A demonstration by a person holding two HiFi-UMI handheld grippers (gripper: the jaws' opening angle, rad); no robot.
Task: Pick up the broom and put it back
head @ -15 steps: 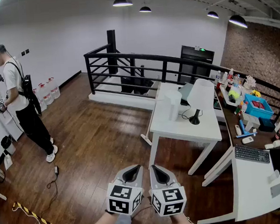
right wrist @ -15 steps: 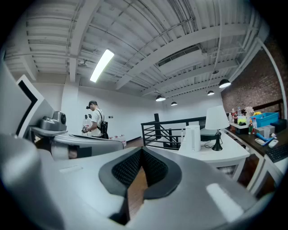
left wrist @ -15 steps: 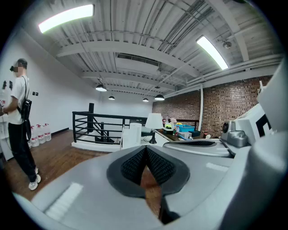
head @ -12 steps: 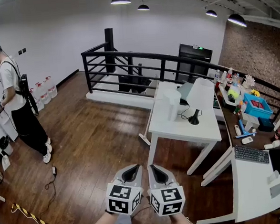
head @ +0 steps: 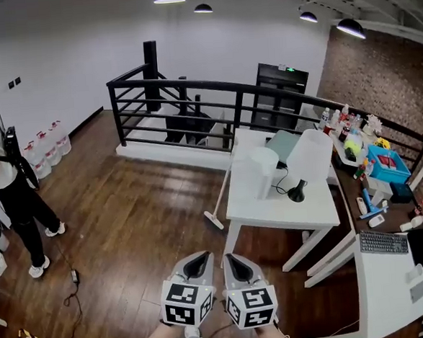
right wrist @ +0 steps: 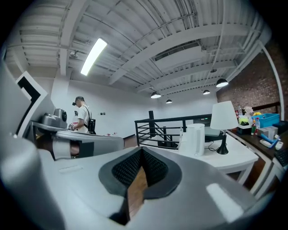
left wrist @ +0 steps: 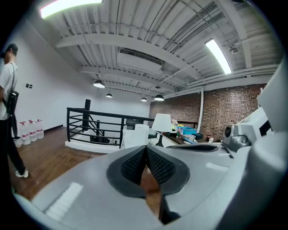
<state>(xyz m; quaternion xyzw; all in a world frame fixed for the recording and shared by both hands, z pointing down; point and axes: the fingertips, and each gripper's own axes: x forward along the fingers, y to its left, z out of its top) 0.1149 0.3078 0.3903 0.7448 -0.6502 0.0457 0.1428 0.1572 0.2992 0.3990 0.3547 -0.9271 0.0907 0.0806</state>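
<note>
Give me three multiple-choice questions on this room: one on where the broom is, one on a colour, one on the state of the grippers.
1. Where is the broom?
A. Leaning at the white table's left edge, head on the floor
B. Lying on the keyboard
C. In the left gripper

2. What colour is the railing?
A. White
B. Black
C. Red

3. How are the two grippers?
A. Both open
B. Both shut, empty
C. Right shut on the broom

Answers:
1 A: the broom stands slanted beside the white table, far ahead of both grippers.
2 B: the railing is black.
3 B: the pads of the left gripper and the right gripper meet with nothing between.
</note>
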